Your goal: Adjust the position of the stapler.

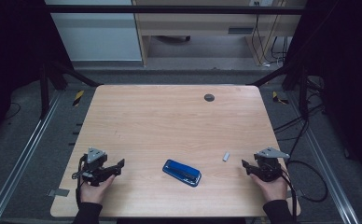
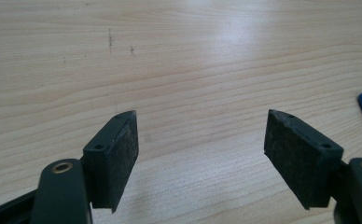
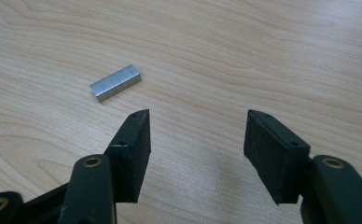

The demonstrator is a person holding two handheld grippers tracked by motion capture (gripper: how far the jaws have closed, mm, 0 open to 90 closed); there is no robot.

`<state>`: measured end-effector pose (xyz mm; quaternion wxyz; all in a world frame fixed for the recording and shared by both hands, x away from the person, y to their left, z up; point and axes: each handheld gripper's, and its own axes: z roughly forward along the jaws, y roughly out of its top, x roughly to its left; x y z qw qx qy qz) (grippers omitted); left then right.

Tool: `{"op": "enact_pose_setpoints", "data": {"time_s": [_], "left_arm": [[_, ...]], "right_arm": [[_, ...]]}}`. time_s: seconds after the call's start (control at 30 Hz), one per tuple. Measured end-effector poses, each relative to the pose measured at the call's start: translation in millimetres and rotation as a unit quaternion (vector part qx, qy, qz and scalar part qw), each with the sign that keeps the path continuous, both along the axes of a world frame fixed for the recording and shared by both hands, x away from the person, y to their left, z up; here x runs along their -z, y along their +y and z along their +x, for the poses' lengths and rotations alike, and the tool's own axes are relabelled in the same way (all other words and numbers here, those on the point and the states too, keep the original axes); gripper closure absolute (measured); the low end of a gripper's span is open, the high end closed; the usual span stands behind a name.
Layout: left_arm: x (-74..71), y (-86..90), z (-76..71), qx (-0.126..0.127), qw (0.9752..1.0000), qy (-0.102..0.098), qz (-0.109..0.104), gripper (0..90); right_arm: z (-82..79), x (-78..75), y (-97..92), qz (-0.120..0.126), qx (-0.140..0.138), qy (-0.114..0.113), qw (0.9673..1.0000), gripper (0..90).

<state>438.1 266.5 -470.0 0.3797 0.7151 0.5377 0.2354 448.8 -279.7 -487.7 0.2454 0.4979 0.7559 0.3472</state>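
One blue stapler (image 1: 182, 172) lay on the table (image 1: 170, 121). One staple strip (image 1: 226, 156) sat just right of it. Two grippers flanked it, left gripper (image 1: 119, 164) and right gripper (image 1: 245, 165), both released, empty.

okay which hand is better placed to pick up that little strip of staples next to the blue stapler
Right. The staple strip lies just ahead of the right gripper, whose jaws stand open and empty. The left gripper is also open but sits on the far side of the blue stapler.
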Motion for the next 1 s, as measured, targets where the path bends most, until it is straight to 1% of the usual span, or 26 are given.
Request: {"op": "enact_pose_setpoints", "data": {"time_s": [0.07,0.1,0.17,0.23,0.33,0.43,0.47,0.5,0.57,0.63,0.67,0.73,0.8,0.87,0.93,1.0], "left_arm": [[-0.5,-0.1,-0.3,0.000,1.0000,0.000,0.000,26.6],[-0.6,-0.2,-0.4,0.001,1.0000,-0.001,0.000,26.8],[-0.8,-0.3,-0.7,0.002,1.0000,-0.001,0.001,27.3],[-0.9,-0.3,-0.9,0.003,1.0000,-0.001,0.001,27.6],[-1.0,-0.1,-1.2,0.004,1.0000,-0.001,0.001,27.8],[-1.7,-0.4,-2.1,0.005,1.0000,-0.002,0.001,27.9],[-2.0,-0.6,-2.3,0.007,1.0000,-0.003,0.003,27.9],[-2.1,-0.6,-2.3,0.007,1.0000,-0.003,0.004,27.9],[-2.3,-0.5,-2.6,0.007,0.9999,-0.004,0.007,27.9],[-2.5,0.3,-3.3,0.008,0.9999,-0.002,0.009,28.0],[-2.3,0.3,-3.4,0.007,0.9999,-0.003,0.008,28.1],[-2.3,1.0,-3.5,0.006,0.9999,-0.004,0.009,28.2],[-2.5,1.6,-3.1,0.005,0.9999,-0.004,0.009,28.4],[-2.5,1.6,-3.0,0.005,0.9999,-0.004,0.010,28.5],[-2.6,1.2,-3.1,0.006,0.9999,-0.004,0.011,28.5],[-3.3,0.9,-3.4,0.008,0.9998,-0.003,0.016,28.6]], "right_arm": [[-1.5,-3.4,0.6,0.005,0.000,0.004,1.0000,44.1],[-2.1,-5.0,0.1,0.006,-0.004,0.000,1.0000,44.7],[-3.8,-9.2,0.4,0.016,-0.007,0.003,0.9998,45.7],[-4.6,-12.2,0.9,0.013,-0.015,-0.005,0.9998,45.9],[-6.1,-18.0,4.2,0.016,-0.026,-0.003,0.9995,46.2],[-7.2,-26.2,10.9,0.025,-0.039,0.004,0.9989,47.1],[-7.0,-29.0,13.6,0.022,-0.047,0.002,0.9987,47.0],[-7.1,-34.2,18.0,0.020,-0.055,0.006,0.9982,47.1],[-7.4,-41.4,24.6,0.025,-0.065,0.013,0.9975,47.4],[-5.9,-47.9,32.1,0.019,-0.090,0.017,0.9956,48.2],[-5.1,-52.4,38.3,0.015,-0.102,0.027,0.9943,48.5],[-2.2,-58.6,47.5,0.004,-0.123,0.039,0.9916,50.1],[-0.1,-64.4,55.1,0.000,-0.138,0.046,0.9893,50.8],[2.1,-70.8,63.8,-0.004,-0.151,0.045,0.9876,51.5],[4.2,-76.6,72.8,-0.002,-0.166,0.052,0.9848,52.0],[6.0,-81.0,82.2,-0.007,-0.177,0.055,0.9826,52.4]]}}
